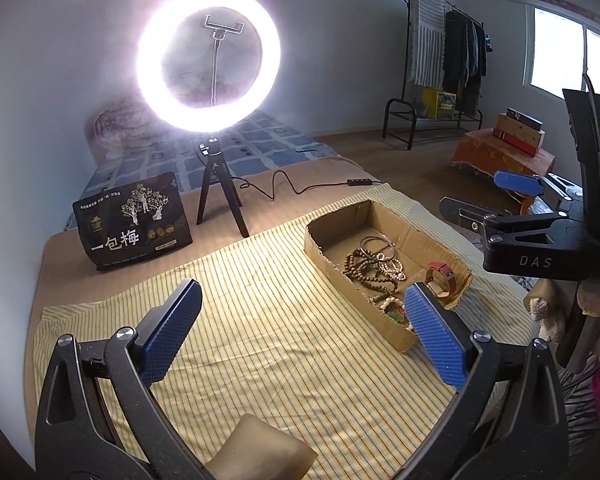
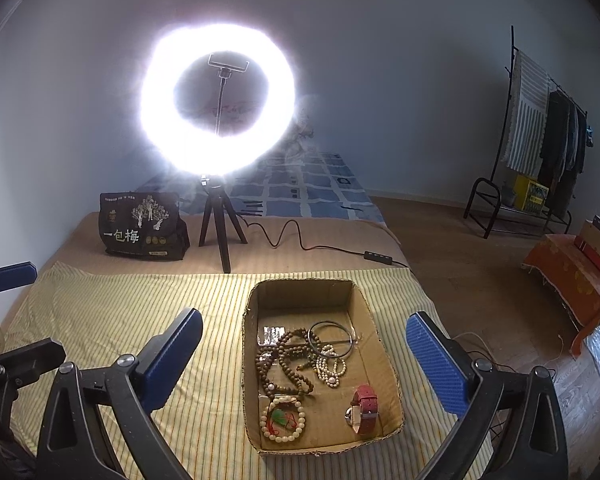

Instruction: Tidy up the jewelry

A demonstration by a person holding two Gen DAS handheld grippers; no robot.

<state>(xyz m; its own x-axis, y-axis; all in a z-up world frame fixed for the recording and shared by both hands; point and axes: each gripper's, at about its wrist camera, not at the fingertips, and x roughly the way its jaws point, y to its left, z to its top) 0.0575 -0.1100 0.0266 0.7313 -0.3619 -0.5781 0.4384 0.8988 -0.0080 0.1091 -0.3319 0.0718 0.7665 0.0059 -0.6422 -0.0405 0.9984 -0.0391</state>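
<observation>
- Jewelry sits in an open cardboard box [image 2: 256, 364], which lies on a yellow striped cloth [image 1: 268, 344] spread over a tan bed surface.
- Ring light [image 2: 220, 100] on a small black tripod stands behind the cloth, lit; a black snack bag [image 1: 134, 222] stands just to its left.
- Left gripper [image 1: 300, 332]: jaws spread wide, nothing between the blue pads, held above bare cloth. Its right finger [image 1: 436, 336] overlaps the near end of the box in view (contact cannot be judged).
- Right gripper [image 2: 304, 360]: jaws equally wide, holding nothing, hovering with the box framed between its fingers; pads appear clear of the box walls.
- Box contents, largest first: a long strand of brown wooden beads [image 2: 280, 364], tangled, mid-box; a thin dark metal bangle [image 2: 331, 338] overlapping it on the far right; a red-strapped watch [image 2: 365, 408] in the near right corner; a cream bead bracelet with green and red bits [image 2: 283, 418] near left; a small string of white beads [image 2: 332, 368] at centre.
</observation>
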